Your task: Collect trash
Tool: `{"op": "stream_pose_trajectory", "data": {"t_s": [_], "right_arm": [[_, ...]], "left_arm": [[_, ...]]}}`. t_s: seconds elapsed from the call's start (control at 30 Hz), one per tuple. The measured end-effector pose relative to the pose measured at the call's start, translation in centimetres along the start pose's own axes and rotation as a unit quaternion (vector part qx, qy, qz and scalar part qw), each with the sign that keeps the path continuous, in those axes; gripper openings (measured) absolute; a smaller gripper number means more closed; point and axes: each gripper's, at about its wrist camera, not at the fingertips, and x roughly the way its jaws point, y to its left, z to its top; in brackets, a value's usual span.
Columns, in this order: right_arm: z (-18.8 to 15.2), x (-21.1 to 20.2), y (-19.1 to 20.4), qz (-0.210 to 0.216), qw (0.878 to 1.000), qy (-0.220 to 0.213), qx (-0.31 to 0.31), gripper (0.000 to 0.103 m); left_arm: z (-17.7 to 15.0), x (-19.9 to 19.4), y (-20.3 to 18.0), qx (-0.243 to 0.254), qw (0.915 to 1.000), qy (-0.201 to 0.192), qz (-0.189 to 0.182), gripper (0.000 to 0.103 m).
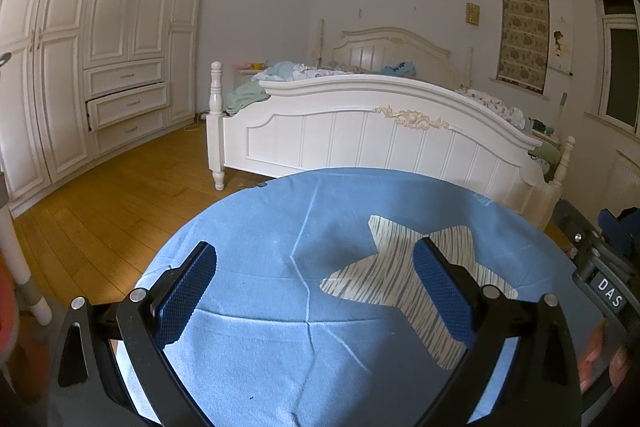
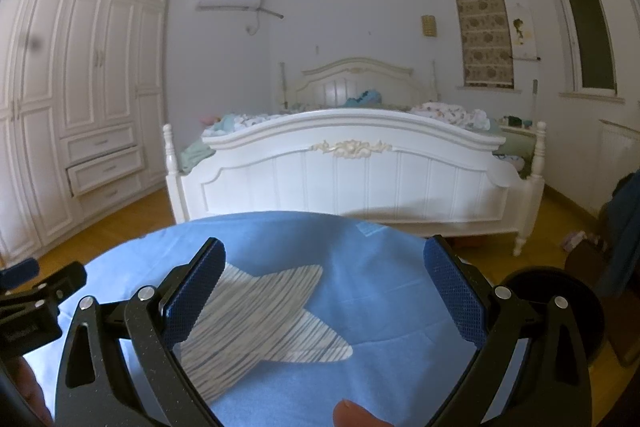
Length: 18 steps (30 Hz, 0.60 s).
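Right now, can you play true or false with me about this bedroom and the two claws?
1. Both claws are wide open and hold nothing. True: the left claw and right claw hang open over the blue cloth.
2. The cloth has a red heart on it. False: it has a striped star.
3. One wardrobe drawer sticks out a little. True.
4. The bed is neatly made. False: rumpled clothes and bedding lie on it.
5. The floor is green carpet. False: it is wooden floor.
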Motion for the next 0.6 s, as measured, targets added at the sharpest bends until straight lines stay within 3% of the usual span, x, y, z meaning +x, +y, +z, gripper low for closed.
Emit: {"op": "stream_pose_trajectory", "data": {"t_s": [0.6], "right_arm": [[0.02,-0.12,0.08,0.0,1.0,0.001,0.0,0.098]], "left_arm": [[0.03,0.18,0.14,0.005,1.0,0.001,-0.001,0.098]]}}
